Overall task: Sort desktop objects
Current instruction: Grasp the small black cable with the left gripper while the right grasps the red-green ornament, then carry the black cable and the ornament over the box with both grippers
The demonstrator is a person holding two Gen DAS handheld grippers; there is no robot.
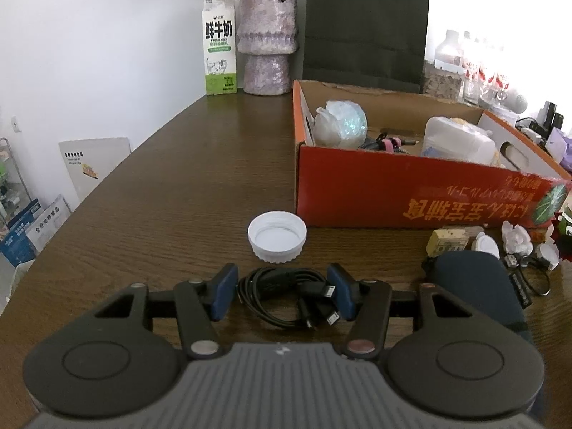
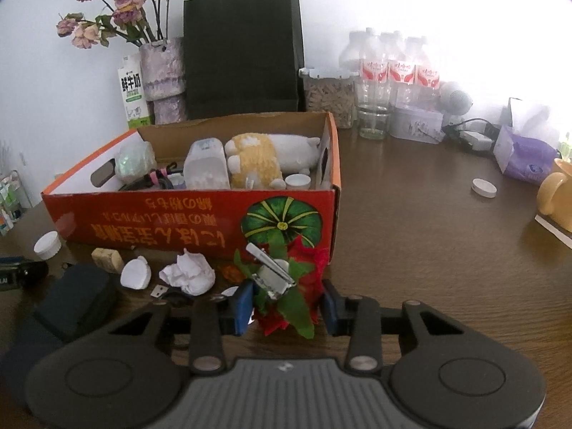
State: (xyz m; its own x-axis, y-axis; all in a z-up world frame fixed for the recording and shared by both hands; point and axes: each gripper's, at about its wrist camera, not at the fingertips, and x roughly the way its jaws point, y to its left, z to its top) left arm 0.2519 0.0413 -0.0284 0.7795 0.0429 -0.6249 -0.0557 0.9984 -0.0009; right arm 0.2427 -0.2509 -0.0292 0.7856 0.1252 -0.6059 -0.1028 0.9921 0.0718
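In the left wrist view my left gripper [image 1: 284, 287] rests low on the brown table [image 1: 161, 186]. Its blue pads press both sides of a coiled black cable [image 1: 286, 279] with several plugs. A white screw cap [image 1: 277, 241] lies just beyond, open side up. In the right wrist view my right gripper [image 2: 287, 304] sits in front of the red cardboard box [image 2: 178, 221]. Its pads touch a red and green fabric flower [image 2: 293, 307] that carries a metal clip [image 2: 273, 275]. The box holds a plush toy [image 2: 257, 161], a plastic container and other items.
A dark blue pouch [image 2: 75, 304], crumpled paper [image 2: 189, 273], a cork [image 2: 107, 259] and a white cap [image 2: 48, 245] lie left of the flower. Behind the box stand a milk carton [image 1: 220, 46], vase [image 1: 266, 43], black bag [image 2: 243, 50] and bottles [image 2: 393, 68]. A yellow mug [image 2: 556, 196] sits far right.
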